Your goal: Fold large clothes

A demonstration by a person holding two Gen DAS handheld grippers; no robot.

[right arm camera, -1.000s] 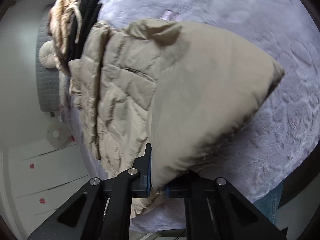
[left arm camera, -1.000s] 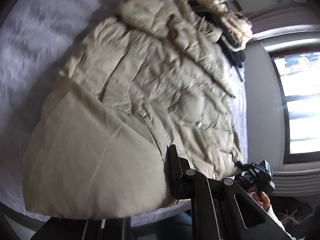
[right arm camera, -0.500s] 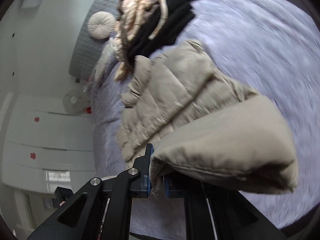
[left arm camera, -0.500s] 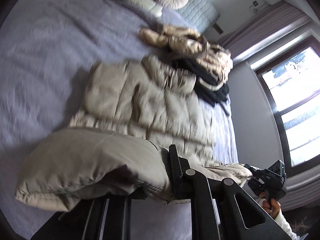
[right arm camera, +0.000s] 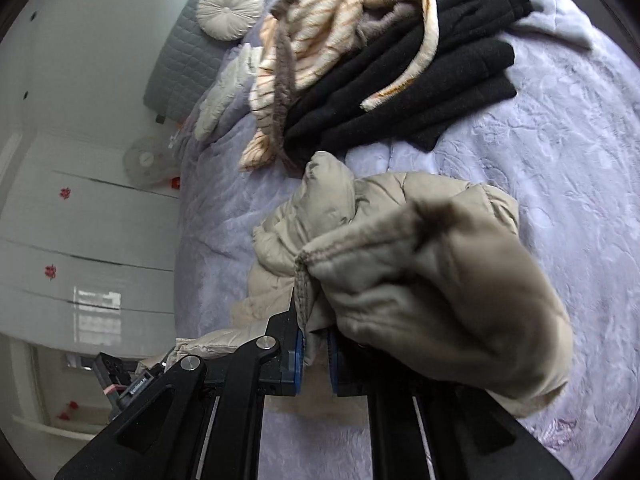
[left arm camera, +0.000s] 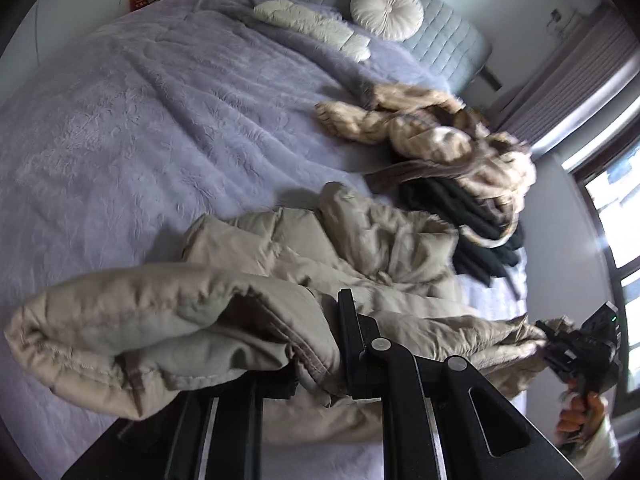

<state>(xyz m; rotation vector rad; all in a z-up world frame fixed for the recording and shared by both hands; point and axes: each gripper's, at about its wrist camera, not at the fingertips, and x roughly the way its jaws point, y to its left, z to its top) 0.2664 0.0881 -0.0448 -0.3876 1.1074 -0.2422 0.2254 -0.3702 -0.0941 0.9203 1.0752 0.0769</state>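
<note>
A second ago the coat (left arm camera: pixel 360 248) lay spread flat over the bed (left arm camera: pixel 160 120), filling both views. Now its near hem is lifted off the cover and carried toward the far end, doubled over the quilted body, and far more bare bed shows around it.

The left gripper (left arm camera: pixel 316 344) is pressed together on one hem corner; the fabric hides one finger, and the corner hangs in a loose roll to the left of the jaws. The right gripper (right arm camera: pixel 316 348) pinches the other corner between its blue pads (right arm camera: pixel 298 354), with a thick fold bulging out to the right.

The left view alone shows the window (left arm camera: pixel 616 208), the curtain and the person's hand (left arm camera: pixel 580 420) holding the right gripper (left arm camera: pixel 576 352). The right view alone shows the white wardrobe (right arm camera: pixel 80 220) and a fan beside the bed. Both show the black clothes (right arm camera: pixel 420 80) and striped fur garment (right arm camera: pixel 320 32) piled just beyond the coat, and the round cushion (left arm camera: pixel 386 10) against the headboard.
</note>
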